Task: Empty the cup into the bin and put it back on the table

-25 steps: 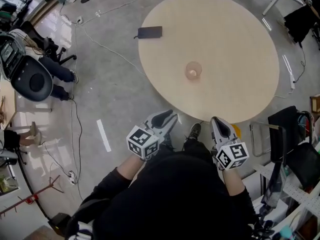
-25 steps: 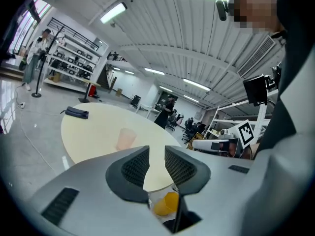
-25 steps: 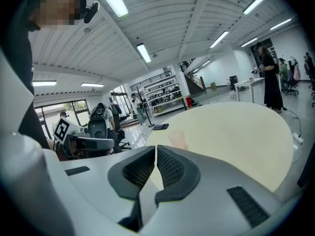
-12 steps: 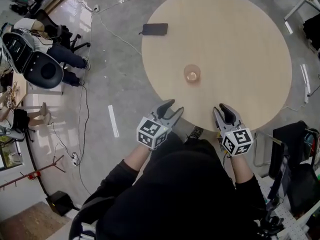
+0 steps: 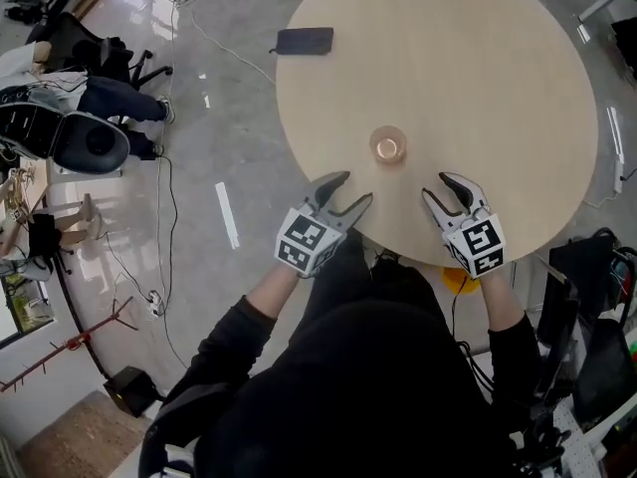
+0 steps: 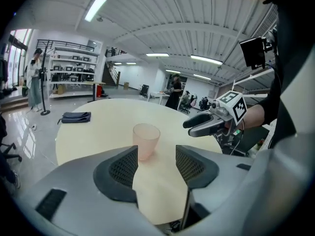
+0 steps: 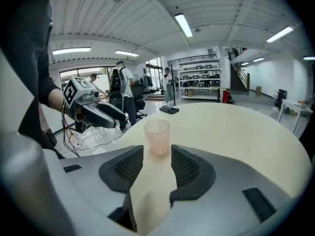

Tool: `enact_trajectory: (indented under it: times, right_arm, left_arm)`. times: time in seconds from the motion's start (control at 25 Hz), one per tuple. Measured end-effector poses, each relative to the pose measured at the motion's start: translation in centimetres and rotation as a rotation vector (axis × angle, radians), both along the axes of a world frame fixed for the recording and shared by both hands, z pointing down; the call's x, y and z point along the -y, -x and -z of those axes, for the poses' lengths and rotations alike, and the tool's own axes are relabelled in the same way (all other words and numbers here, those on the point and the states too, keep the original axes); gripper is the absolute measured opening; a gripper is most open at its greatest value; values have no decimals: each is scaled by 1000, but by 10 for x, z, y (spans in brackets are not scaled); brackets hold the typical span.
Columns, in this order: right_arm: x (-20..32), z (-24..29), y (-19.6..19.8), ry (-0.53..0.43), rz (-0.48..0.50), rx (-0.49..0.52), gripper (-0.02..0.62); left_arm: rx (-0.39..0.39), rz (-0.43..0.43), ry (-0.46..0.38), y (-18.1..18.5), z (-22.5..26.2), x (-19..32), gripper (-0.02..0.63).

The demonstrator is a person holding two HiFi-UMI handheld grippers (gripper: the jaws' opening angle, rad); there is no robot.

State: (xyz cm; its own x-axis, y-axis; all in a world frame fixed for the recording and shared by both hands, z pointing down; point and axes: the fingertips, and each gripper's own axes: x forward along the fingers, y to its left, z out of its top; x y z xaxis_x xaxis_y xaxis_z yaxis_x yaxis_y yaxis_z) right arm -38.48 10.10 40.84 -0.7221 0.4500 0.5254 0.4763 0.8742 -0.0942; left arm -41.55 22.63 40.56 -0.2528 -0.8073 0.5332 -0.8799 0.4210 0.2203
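1. Nearest us, the left gripper (image 5: 353, 189) hangs over the near edge of the round worktop (image 5: 498, 88). Its jaws have just been opening and stand wide apart, with only bare worktop between them.
2. Beside it, the right gripper (image 5: 436, 187) sits at the same edge, its jaws likewise just opened, apart and holding nothing.
3. A little farther in, the pale pink cup (image 5: 388, 146) stands upright on the worktop, ahead of both grippers and touched by neither. We cannot tell what is in it.
4. We judge this to be the approach before the first grasp, with the cup not yet lifted. The next move calls for one gripper to go forward until the cup's wall lies between its pads. It should then close gently and keep the cup upright.
5. Farthest, a dark flat item (image 5: 304, 40) lies near the worktop's far rim, well apart from the cup. We can pick out no bin in these views.
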Motion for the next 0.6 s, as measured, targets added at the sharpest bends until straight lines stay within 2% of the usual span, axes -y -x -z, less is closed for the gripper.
enact_trajectory:
  times: [0.32,0.6]
  right_arm:
    - [-14,-4,45,-84,244,-34,202]
    - [-21,-51,63,-204,373,-90,236]
  left_arm:
    - [38,-112,65,39,-12,18,238]
    - [57,-313,98,49,-47,35,247]
